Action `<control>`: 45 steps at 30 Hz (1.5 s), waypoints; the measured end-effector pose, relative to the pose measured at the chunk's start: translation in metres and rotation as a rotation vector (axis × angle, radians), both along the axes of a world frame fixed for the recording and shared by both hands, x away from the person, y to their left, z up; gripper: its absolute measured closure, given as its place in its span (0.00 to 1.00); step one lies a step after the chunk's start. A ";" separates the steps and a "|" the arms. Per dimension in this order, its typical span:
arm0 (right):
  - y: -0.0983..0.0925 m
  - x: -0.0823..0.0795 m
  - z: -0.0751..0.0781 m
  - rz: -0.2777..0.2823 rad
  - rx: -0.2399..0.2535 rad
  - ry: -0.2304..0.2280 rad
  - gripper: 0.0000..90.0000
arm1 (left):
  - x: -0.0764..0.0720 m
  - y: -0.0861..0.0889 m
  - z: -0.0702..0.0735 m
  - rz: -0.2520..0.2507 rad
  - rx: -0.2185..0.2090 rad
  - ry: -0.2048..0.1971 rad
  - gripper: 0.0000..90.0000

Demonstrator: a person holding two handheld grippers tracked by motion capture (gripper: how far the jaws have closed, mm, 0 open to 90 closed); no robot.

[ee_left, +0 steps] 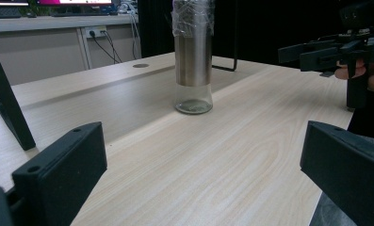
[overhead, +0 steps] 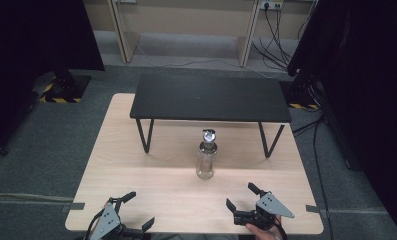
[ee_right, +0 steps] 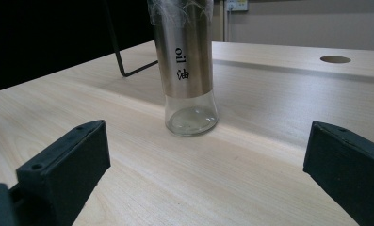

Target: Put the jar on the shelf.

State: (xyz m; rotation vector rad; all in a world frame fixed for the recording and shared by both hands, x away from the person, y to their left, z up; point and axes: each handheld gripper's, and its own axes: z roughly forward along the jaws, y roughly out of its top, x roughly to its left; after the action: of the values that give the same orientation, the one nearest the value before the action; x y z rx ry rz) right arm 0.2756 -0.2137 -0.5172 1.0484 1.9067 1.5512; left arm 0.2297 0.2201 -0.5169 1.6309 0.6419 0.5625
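High view first: oil bottle (overhead: 206, 155) upright near the middle of the worktop (overhead: 136, 150), just in front of the black raised shelf (overhead: 211, 97) on wire legs. Left tongs (overhead: 136, 212) at the near left edge, spread wide, nothing between. Right tongs (overhead: 242, 196) at the near right edge, held by a hand (overhead: 263, 231), also spread wide and empty. Both well apart from the bottle, one on each side of it. Grey carpet and cables around the worktop, dark curtains at both sides.

Left gripper view next: own two black jaws wide apart at the bottom, bare wood between them. Bottle (ee_left: 193, 56) farther off, steel upper body, clear glass base, some clear wrap near the top. Right tongs (ee_left: 316, 52) at the far right, above the wood, not touching anything.

Right gripper view last: jaws again fully spread, only wood between. Bottle (ee_right: 187, 70) straight ahead, label "oil" readable, glass base seemingly empty, standing free. Round cable hole (ee_right: 335, 59) in the worktop at the far right.

Judged progress: at the very beginning. Nothing gripped, bottle untouched. Reach, closing on the bottle, and any lifting or placing all left to do.
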 end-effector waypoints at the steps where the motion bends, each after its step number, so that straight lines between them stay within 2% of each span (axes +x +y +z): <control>1: 0.000 0.000 0.000 0.000 0.000 0.000 0.01 | 0.000 0.000 0.000 0.000 0.000 0.000 0.01; 27: -0.003 0.002 0.001 -0.021 0.015 0.013 0.01 | 0.000 0.000 0.000 -0.001 0.000 -0.001 0.01; 45: 0.006 0.006 0.002 -0.017 0.012 0.006 0.01 | 0.000 -0.001 0.000 -0.001 0.000 -0.001 0.01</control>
State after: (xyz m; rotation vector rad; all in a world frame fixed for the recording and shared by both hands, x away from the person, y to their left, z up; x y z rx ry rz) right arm 0.2812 -0.2080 -0.5149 1.0734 1.8900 1.5539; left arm 0.2298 0.2196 -0.5170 1.6312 0.6402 0.5629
